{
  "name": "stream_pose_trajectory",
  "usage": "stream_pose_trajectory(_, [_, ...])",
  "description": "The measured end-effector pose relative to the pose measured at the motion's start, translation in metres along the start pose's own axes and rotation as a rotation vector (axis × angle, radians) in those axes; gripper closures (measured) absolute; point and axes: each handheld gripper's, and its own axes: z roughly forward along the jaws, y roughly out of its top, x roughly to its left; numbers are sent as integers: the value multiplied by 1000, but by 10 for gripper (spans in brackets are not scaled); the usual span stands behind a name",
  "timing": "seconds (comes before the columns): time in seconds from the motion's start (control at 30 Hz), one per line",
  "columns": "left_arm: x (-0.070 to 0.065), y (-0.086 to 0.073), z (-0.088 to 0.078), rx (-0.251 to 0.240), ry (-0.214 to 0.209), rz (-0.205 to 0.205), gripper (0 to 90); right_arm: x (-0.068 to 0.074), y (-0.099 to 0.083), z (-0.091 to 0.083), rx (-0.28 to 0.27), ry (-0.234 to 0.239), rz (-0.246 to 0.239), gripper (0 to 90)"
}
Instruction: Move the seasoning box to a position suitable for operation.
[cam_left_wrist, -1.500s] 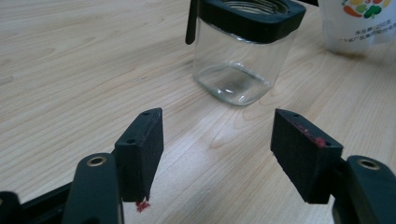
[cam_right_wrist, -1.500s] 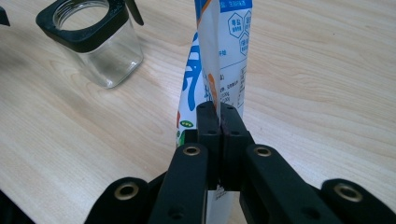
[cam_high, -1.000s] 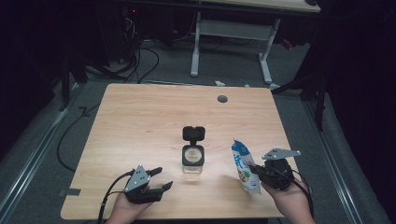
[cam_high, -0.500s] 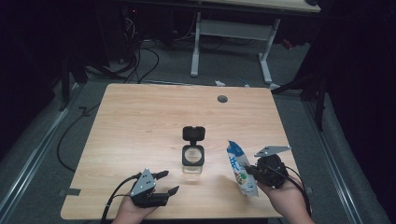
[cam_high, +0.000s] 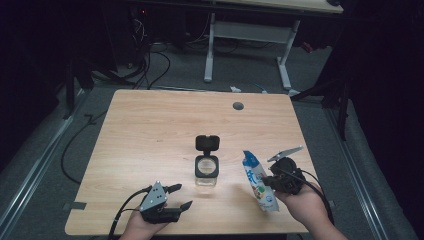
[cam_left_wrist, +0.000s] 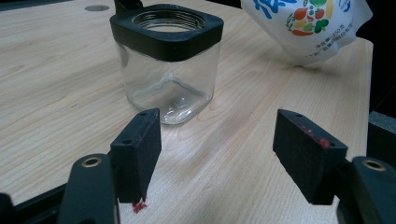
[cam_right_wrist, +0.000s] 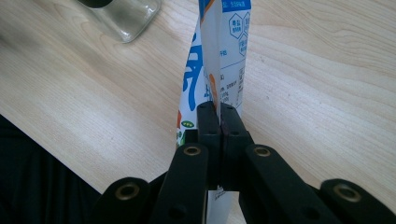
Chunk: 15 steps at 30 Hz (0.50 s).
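High view looks down from the person's side; both gripper views (close, low) share the jar (cam_left_wrist: 167, 60).

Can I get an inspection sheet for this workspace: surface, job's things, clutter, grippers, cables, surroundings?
Surface: light wooden table, round grommet hole.
Job's things: square clear glass jar with black collar, hinged lid open; white printed food pouch beside it.
Clutter: nothing seen.
Grippers: left gripper open, short of the jar; right gripper shut on the pouch.
Cables: black lead from left gripper; floor cables behind the table.
Surroundings: dark room, white desk frame.
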Motion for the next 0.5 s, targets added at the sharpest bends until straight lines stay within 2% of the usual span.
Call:
stream_pose_trajectory(0.2, [-3, 0, 0, -12, -22, -2, 324, 0, 6, 2, 45, -2, -1, 898])
stream_pose_trajectory(0.3, [-6, 1, 2, -19, -31, -7, 293, 0, 8, 2, 59, 2, 3, 898])
stream_pose_trajectory(0.37, [-10, 2, 5, -28, -33, -8, 255, -1, 9, 4, 61, 4, 6, 898])
stream_pose_trajectory(0.5, [-23, 5, 17, -39, -68, -12, 211, -1, 10, 5, 74, 9, 11, 898])
